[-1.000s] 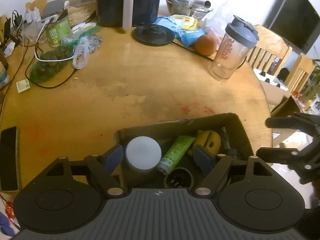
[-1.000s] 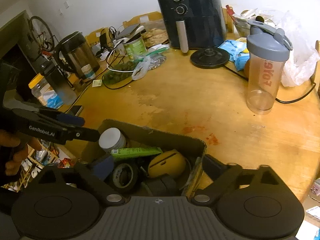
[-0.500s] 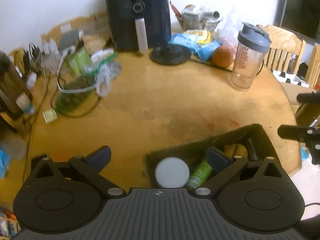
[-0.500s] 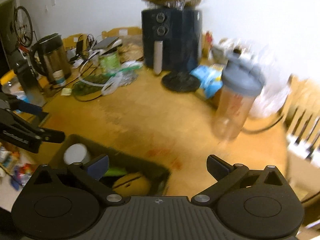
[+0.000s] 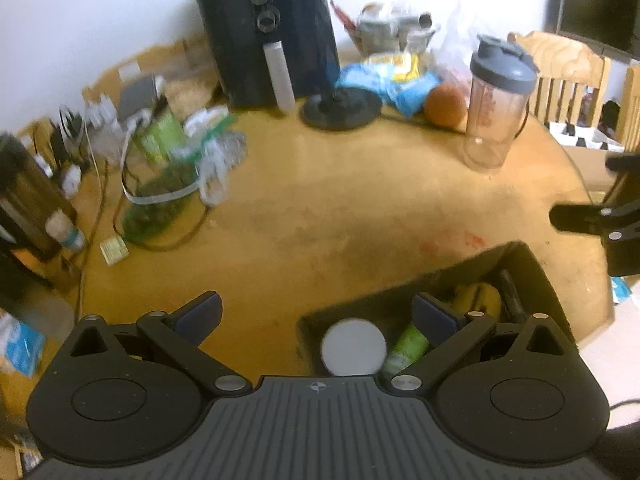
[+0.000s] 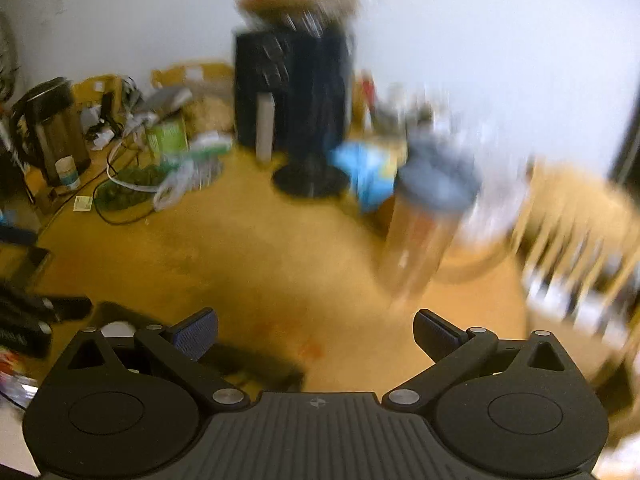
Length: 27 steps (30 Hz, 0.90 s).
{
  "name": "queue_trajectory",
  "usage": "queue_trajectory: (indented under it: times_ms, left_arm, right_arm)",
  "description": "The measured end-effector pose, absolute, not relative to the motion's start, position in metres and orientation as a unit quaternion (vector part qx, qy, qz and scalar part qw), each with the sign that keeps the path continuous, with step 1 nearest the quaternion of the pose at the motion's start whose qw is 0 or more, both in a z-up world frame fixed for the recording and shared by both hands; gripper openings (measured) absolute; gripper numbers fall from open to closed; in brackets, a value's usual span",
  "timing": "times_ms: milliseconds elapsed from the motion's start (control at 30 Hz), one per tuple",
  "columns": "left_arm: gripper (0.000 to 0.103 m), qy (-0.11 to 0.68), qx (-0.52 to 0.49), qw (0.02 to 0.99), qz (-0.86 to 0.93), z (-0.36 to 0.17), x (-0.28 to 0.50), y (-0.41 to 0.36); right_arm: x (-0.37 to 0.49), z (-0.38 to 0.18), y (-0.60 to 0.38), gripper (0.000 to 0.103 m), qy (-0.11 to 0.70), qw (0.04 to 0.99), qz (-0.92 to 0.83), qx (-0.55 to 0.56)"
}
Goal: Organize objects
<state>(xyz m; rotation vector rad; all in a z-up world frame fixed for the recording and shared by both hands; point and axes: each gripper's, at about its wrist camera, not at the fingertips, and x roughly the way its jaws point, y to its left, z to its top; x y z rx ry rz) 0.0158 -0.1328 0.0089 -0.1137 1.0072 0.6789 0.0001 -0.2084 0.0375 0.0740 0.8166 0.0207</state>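
With our left gripper (image 5: 316, 314) and right gripper (image 6: 316, 330) both spread empty, the shaker bottle (image 5: 498, 100) ahead looks light, rigid, slippery; we'd clasp its mid-body.

Filled cardboard box (image 5: 532, 264) at table edge (image 5: 592, 292)

Table (image 5: 360, 200) – worn wood, semi-gloss; box (image 5: 532, 268) – matt cardboard; shaker (image 5: 494, 116) seen as clear plastic.
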Motion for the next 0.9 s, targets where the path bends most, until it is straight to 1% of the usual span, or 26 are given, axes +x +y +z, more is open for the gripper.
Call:
queue_trajectory:
  times_ms: [100,200,467,700,900]
  left_arm:
    - [0.103,0.494,-0.098,0.802,0.32,0.005,0.014,-0.125]
    - [0.103,0.516,-0.138,0.782,0.322,-0.002,0.01,-0.119]
    - [0.103,0.569,-0.18,0.737,0.318,-0.025,0.007,-0.121]
    - [0.103,0.599,-0.204,0.714,0.299,-0.044,0.005,-0.133]
    - [0.103,0.61,-0.215,0.706,0.289,-0.051,0.003,-0.138]
  right_arm:
    - [0.013,0.029,-0.215,0.103,0.467,0.881,0.006,0.073]
    - [0.02,0.017,-0.217,0.103,0.521,0.848,0.027,0.096]
    - [0.019,-0.018,-0.202,0.103,0.623,0.775,0.045,0.094]
    - [0.014,-0.036,-0.192,0.103,0.664,0.741,0.054,0.091]
    - [0.012,-0.04,-0.192,0.103,0.673,0.732,0.057,0.092]
